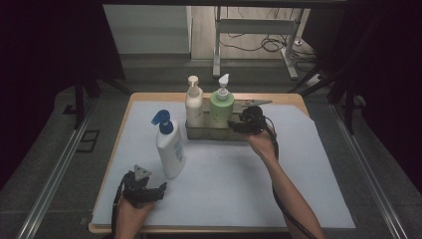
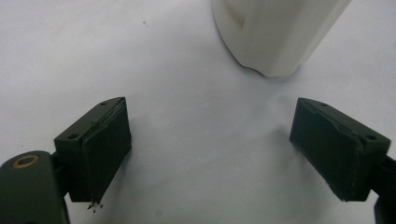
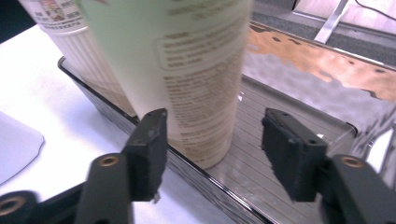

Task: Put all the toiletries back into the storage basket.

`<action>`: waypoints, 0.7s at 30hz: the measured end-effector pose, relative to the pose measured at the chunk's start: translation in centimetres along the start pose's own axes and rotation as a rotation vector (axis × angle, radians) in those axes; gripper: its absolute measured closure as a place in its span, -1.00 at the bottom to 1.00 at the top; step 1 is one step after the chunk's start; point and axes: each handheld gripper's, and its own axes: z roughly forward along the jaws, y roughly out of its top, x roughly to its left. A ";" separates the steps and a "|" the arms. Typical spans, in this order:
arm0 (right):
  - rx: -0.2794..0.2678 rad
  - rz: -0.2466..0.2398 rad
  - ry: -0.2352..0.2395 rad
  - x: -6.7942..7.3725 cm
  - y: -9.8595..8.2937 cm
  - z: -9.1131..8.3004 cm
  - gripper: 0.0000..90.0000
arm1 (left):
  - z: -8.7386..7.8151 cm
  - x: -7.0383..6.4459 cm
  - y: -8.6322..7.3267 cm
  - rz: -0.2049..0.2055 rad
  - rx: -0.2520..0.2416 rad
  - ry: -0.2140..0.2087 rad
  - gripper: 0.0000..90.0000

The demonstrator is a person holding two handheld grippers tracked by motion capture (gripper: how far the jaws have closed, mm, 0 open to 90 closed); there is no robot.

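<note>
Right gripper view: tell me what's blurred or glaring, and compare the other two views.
Right gripper view: the green bottle is motion-smeared, and the metal tray throws wavy reflections. Left gripper view: sharp jaws, soft shadow under the white bottle. High view: dim, dark surround.

Glossy plastic green bottle [image 3: 187, 70], shiny metal tray [image 3: 299, 107]

Wooden table [image 1: 293, 98], white sheet [image 1: 224, 174] over it; blue-capped bottle [image 1: 169, 147], metal tray [image 1: 211, 133] on sheet.
</note>
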 end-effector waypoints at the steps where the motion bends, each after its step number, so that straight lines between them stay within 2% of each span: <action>1: 0.003 0.002 -0.005 -0.2 0.0 0.0 0.08 | 0.0 0.0 0.0 0.000 0.000 0.000 -0.73; 7: 0.012 0.009 -0.024 -0.5 -0.3 0.3 0.46 | 0.0 0.0 0.0 0.000 0.000 0.000 -0.73; 13: 0.029 0.015 -0.062 -0.6 -0.1 1.5 0.82 | 0.0 0.0 0.0 0.001 0.001 0.000 -0.73; 17: 0.039 0.019 -0.083 -0.6 0.1 2.2 0.97 | 0.0 0.0 0.0 0.000 0.000 0.000 -0.73; 21: 0.045 0.029 -0.090 -0.7 0.3 2.9 0.98 | 0.0 0.0 0.0 0.000 0.000 0.000 -0.73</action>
